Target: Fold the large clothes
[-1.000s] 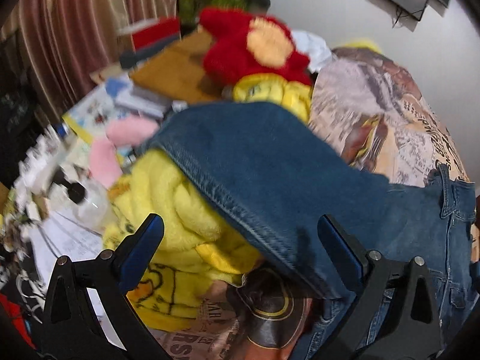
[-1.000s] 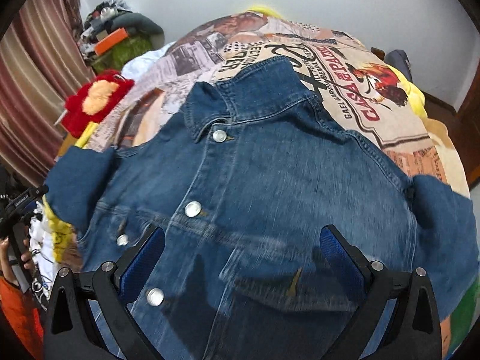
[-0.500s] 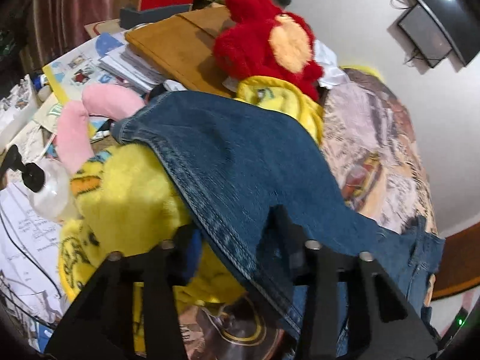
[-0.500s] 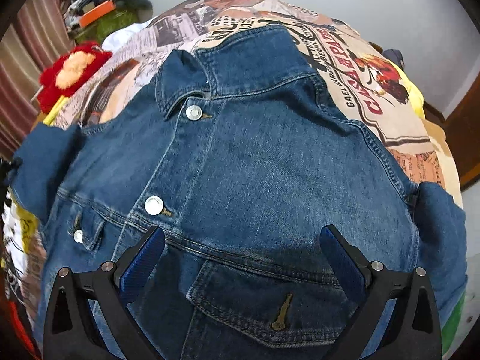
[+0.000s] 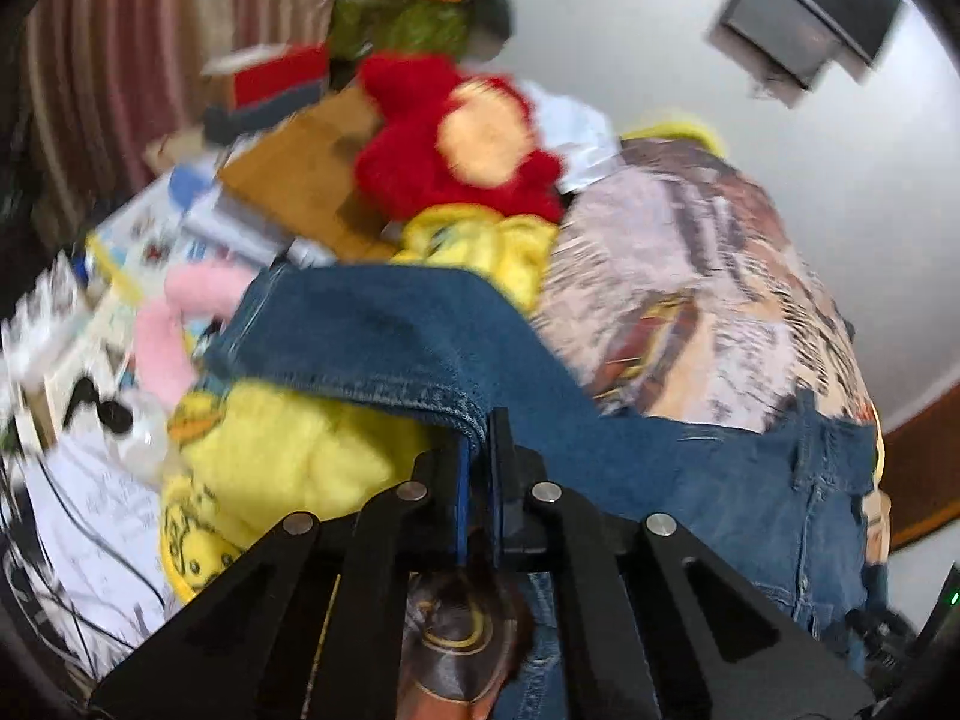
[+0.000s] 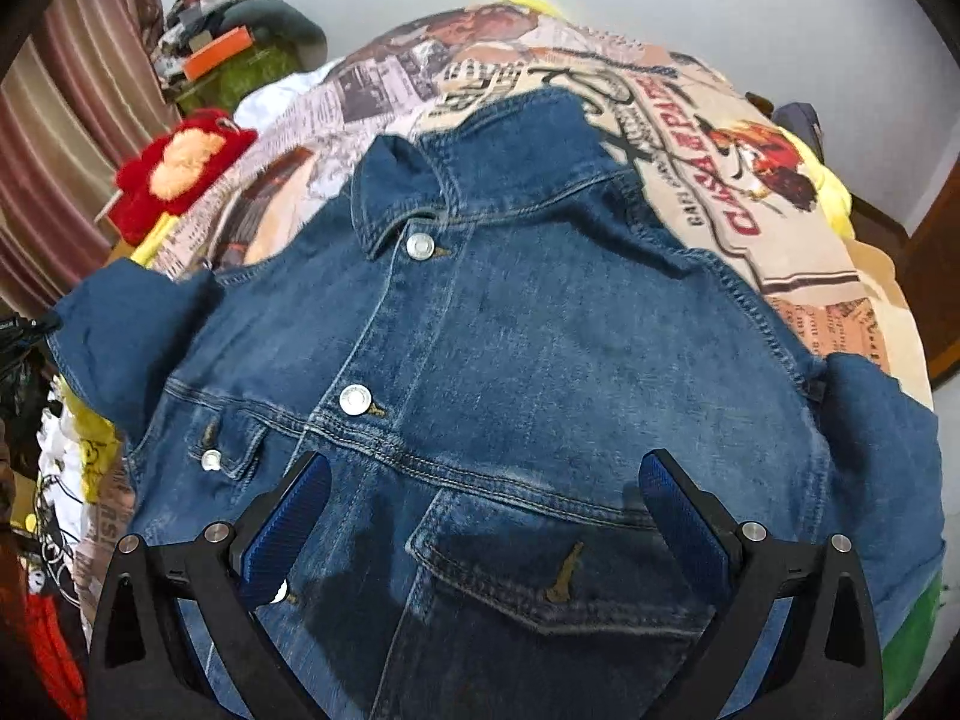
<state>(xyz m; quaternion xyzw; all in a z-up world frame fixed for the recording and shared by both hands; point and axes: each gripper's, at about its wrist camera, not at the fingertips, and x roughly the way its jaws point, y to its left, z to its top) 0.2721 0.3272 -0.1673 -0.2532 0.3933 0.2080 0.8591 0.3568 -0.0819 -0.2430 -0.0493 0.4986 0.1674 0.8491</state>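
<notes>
Cluttered bedroom: printed bedspread [image 6: 750,276], plush toys [image 5: 456,138].

Both grippers were the same build: matte black plastic frames of angled struts with triangular cut-outs, jointed by round silver screw heads. The left gripper [image 5: 478,468] showed four such screws in a row across its linkage, and thin blue pads lined its fingers. The right gripper [image 6: 485,516] carried broad, ribbed blue pads [image 6: 287,531] on black fingers, with paired silver screws at each side.
</notes>
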